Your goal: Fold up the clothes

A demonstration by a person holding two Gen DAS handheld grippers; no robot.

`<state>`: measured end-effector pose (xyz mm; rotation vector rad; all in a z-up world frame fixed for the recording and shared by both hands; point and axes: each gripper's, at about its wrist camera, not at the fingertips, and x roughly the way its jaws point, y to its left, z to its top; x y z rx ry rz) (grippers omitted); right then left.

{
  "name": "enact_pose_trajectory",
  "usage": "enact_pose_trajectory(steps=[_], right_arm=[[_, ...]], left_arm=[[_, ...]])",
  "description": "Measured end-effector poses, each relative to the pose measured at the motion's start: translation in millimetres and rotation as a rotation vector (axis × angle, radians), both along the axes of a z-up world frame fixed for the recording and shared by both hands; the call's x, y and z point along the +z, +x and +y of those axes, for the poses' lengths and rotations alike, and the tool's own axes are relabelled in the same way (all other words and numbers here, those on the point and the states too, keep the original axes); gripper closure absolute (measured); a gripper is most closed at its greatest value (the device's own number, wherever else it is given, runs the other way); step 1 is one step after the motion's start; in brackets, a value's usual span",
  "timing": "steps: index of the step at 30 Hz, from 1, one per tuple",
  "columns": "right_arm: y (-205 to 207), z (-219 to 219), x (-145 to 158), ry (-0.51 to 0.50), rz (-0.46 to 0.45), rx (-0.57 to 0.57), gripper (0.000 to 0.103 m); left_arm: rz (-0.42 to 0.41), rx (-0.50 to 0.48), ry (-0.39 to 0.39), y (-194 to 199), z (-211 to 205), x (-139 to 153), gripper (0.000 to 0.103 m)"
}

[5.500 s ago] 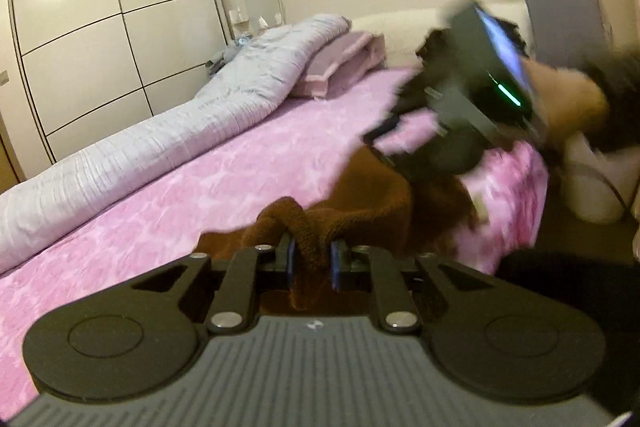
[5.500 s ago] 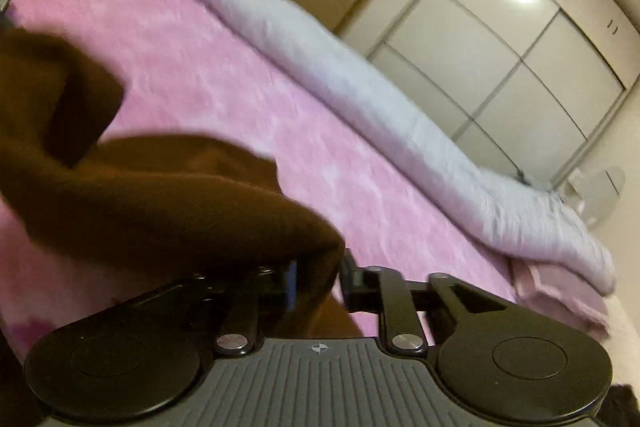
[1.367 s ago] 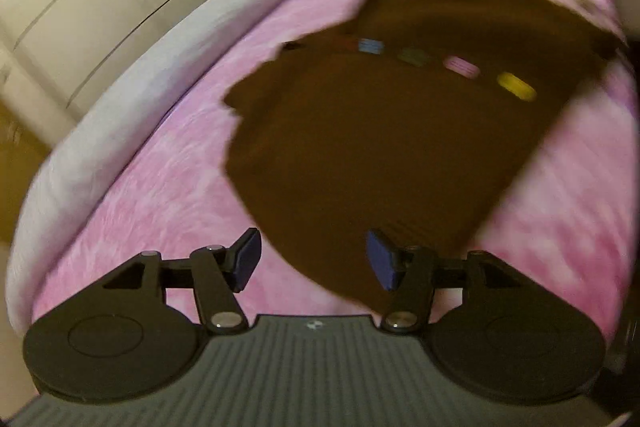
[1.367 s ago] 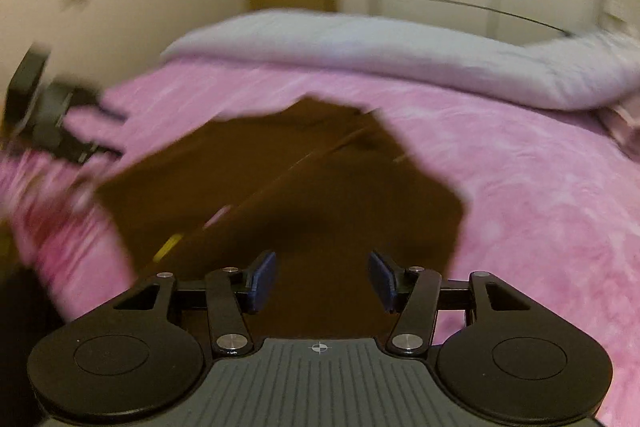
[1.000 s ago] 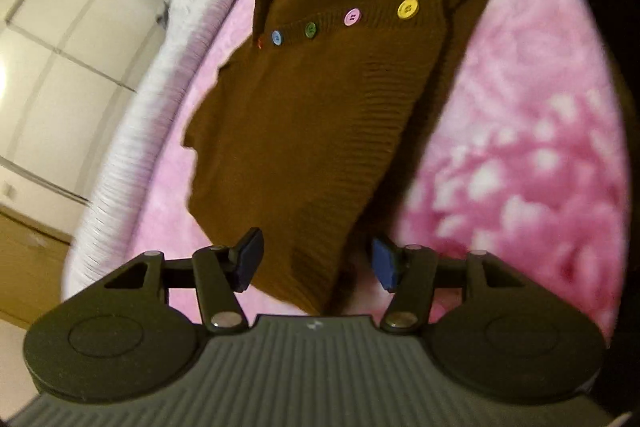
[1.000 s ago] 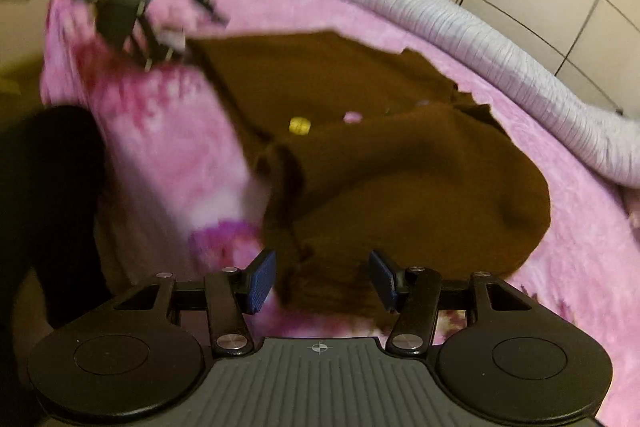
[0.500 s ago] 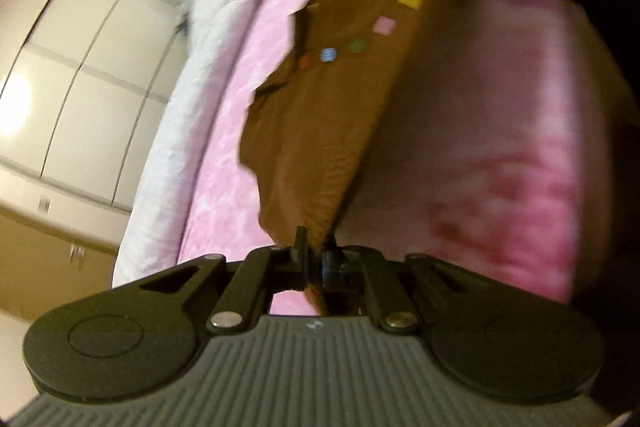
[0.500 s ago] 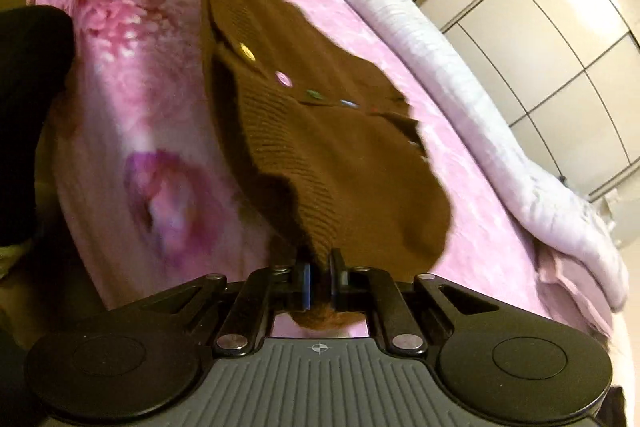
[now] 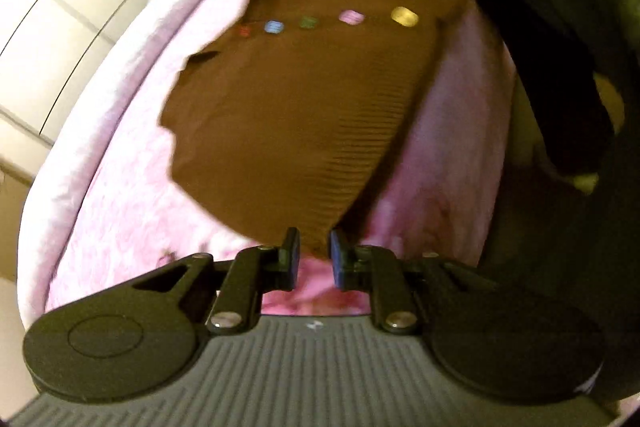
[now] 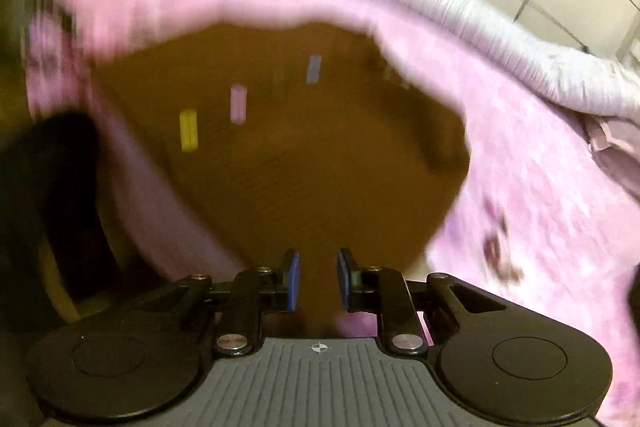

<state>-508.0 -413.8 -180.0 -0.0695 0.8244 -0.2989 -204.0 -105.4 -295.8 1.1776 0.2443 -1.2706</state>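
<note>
A brown knitted cardigan (image 9: 304, 107) with a row of coloured buttons (image 9: 352, 17) lies spread on the pink bedspread (image 9: 120, 219). My left gripper (image 9: 313, 251) sits at its ribbed hem corner, jaws a little apart with the cloth edge between them. In the right wrist view the cardigan (image 10: 320, 155) and its buttons (image 10: 238, 103) show blurred. My right gripper (image 10: 318, 277) is at the near hem corner, jaws a little apart with brown cloth between the pads.
A pale grey rolled duvet (image 10: 460, 15) runs along the far side of the bed. White wardrobe doors (image 9: 52, 19) stand behind it. A dark-clothed body (image 9: 560, 75) is at the bed's edge, and folded pink bedding (image 10: 616, 143) lies at the right.
Half a second ago both grippers were shut on the cardigan's hem corners and held it raised. Now the cardigan lies flatter on the bed and both sets of jaws have parted slightly.
</note>
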Motion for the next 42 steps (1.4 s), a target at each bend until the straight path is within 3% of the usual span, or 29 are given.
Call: enact_pose_trajectory(steps=[2,3,6,8,12,16,17,18,19,22,25,27,29,32,35,39,40,42], right_arm=[[15.5,-7.5,16.8,-0.035,-0.096,0.005,0.081],[29.4,-13.1,18.7,-0.069,-0.117,0.013,0.074],[83.4,-35.2,13.2,-0.173,-0.141,0.064,0.060],[121.0,-53.4,6.0,-0.198,-0.145,0.105,0.059],[196.8,-97.9,-15.4,-0.188,-0.117,0.167,0.059],[253.5,-149.1,-54.4,-0.101,-0.038,0.165,0.059],[259.5,-163.4,-60.3,-0.047,-0.029,0.161,0.063],[262.6,-177.0,-62.9,0.020,-0.027,0.162,0.093],[261.9,-189.3,-59.9,0.051,-0.040,0.160,0.096],[258.3,-227.0,-34.0,-0.044,-0.097,0.117,0.096],[262.6,-281.5,-12.9,-0.114,-0.179,-0.031,0.095],[251.5,-290.6,-9.3,-0.082,-0.216,-0.107,0.076],[240.5,-299.7,-5.6,-0.049,-0.253,-0.183,0.073],[223.9,-313.3,-0.2,0.001,-0.309,-0.297,0.057],[187.0,-292.2,-22.2,0.088,-0.252,-0.296,0.053],[142.5,-266.7,-71.2,0.248,-0.118,-0.316,0.050],[133.4,-263.3,-80.9,0.276,-0.087,-0.324,0.050],[114.8,-260.3,-79.4,0.292,-0.121,-0.329,0.050]], left_arm=[[0.025,0.034,-0.052,15.5,-1.7,15.5,0.086],[0.035,0.054,-0.084,19.7,-4.3,22.5,0.085],[0.044,0.084,-0.151,29.5,-26.6,43.9,0.085],[0.047,0.096,-0.186,42.0,-33.7,54.1,0.085],[0.041,0.157,-0.244,72.2,-49.6,67.0,0.082],[0.052,0.168,-0.230,90.8,-74.9,52.2,0.080],[0.056,0.164,-0.222,93.7,-81.6,46.6,0.080],[0.059,0.160,-0.214,96.3,-88.3,40.7,0.080],[0.064,0.154,-0.211,97.5,-93.7,35.3,0.080],[0.094,0.135,-0.212,101.7,-112.5,21.6,0.080],[0.100,0.132,-0.227,104.0,-133.0,14.0,0.080],[0.113,0.137,-0.244,103.3,-140.4,13.0,0.080],[0.129,0.148,-0.256,102.7,-146.0,14.0,0.080],[0.140,0.180,-0.245,103.3,-146.9,12.7,0.076],[0.160,0.232,-0.215,108.6,-145.5,8.1,0.075],[0.216,0.318,-0.081,120.7,-140.4,-13.7,0.075],[0.225,0.320,-0.081,122.0,-137.1,-11.0,0.075],[0.238,0.320,-0.089,126.1,-131.8,-0.7,0.075]])
